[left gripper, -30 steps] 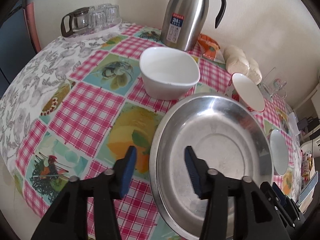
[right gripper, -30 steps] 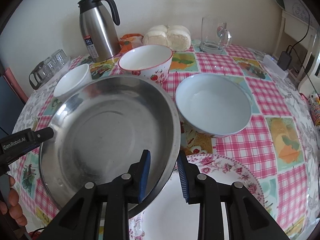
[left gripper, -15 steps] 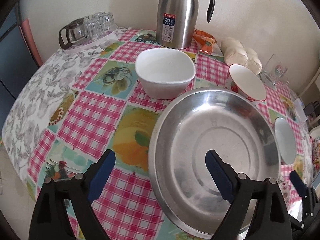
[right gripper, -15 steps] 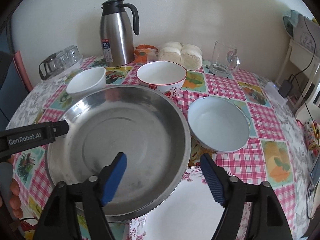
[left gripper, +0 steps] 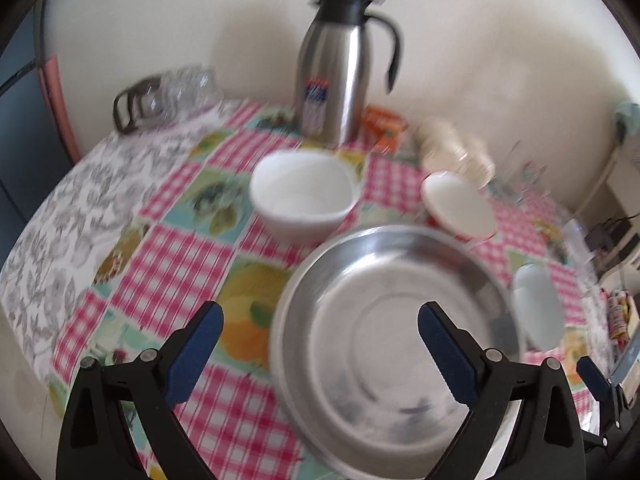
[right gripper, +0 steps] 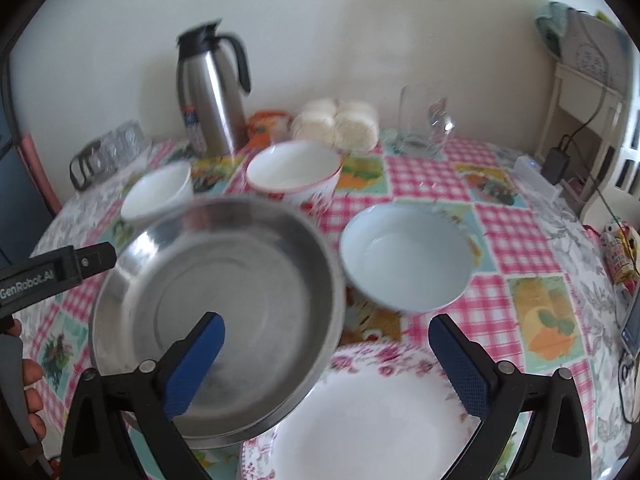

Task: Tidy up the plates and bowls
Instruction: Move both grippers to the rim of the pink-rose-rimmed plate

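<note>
A steel plate (left gripper: 396,344) lies on the checked tablecloth, its right edge overlapping a floral plate (right gripper: 372,420). My left gripper (left gripper: 320,312) hangs over the steel plate's left rim. Its jaws are opening, and the rim sits between them untouched. My right gripper (right gripper: 326,322) hovers over the steel plate's (right gripper: 224,312) right rim, jaws also opening and clear of it. One of my left gripper's fingers (right gripper: 92,258) shows at the left. Behind stand a white square bowl (left gripper: 304,196), a red-rimmed bowl (right gripper: 294,172) and a pale blue bowl (right gripper: 404,256).
A steel thermos (right gripper: 212,96), wrapped buns (right gripper: 336,124), a glass mug (right gripper: 420,120) and a glass teapot with cups (right gripper: 104,152) line the back by the wall. A person's hand (right gripper: 32,392) shows at the lower left. The round table drops off left and right.
Both grippers went from shut on the steel plate's rims to wide open, letting it go. Both views pulled back and up a little, and the plate settled beside the floral plate.
</note>
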`<state>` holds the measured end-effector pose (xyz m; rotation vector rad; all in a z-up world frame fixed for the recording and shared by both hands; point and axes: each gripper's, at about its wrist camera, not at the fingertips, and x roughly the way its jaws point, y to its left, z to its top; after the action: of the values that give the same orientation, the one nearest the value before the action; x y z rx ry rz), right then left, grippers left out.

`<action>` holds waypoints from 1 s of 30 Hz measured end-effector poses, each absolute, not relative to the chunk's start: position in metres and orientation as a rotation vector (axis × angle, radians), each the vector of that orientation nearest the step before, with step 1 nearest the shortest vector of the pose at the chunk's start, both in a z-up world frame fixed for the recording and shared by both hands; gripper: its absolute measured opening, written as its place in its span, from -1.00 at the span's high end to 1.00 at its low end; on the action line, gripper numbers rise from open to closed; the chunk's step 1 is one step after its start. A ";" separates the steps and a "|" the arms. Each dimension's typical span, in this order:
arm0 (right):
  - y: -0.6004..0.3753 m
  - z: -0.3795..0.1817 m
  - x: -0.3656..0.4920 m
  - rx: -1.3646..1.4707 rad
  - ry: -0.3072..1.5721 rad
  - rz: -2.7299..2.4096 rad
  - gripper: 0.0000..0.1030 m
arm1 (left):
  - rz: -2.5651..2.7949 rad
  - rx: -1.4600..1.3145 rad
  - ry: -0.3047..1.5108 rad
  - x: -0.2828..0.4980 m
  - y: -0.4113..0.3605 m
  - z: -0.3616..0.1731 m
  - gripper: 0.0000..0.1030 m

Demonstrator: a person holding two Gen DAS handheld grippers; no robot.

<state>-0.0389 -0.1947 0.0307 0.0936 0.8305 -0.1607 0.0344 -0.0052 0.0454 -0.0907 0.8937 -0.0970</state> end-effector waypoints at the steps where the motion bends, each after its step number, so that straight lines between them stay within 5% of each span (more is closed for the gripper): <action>1: -0.199 0.035 -0.042 0.107 0.809 -0.164 -1.00 | -0.111 -0.089 0.875 0.033 -0.007 0.049 -0.90; 16: -0.259 0.071 -0.079 0.209 0.689 -0.299 -1.00 | -0.439 -0.136 0.769 -0.003 -0.061 0.083 -0.90; 30: -0.312 0.070 -0.111 0.361 0.709 -0.434 -1.00 | -0.573 -0.100 0.905 -0.034 -0.107 0.064 -0.90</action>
<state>-0.1114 -0.3125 0.0701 0.3610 0.7094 -0.4337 -0.0345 -0.1071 0.0637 -0.0995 0.9045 -0.5728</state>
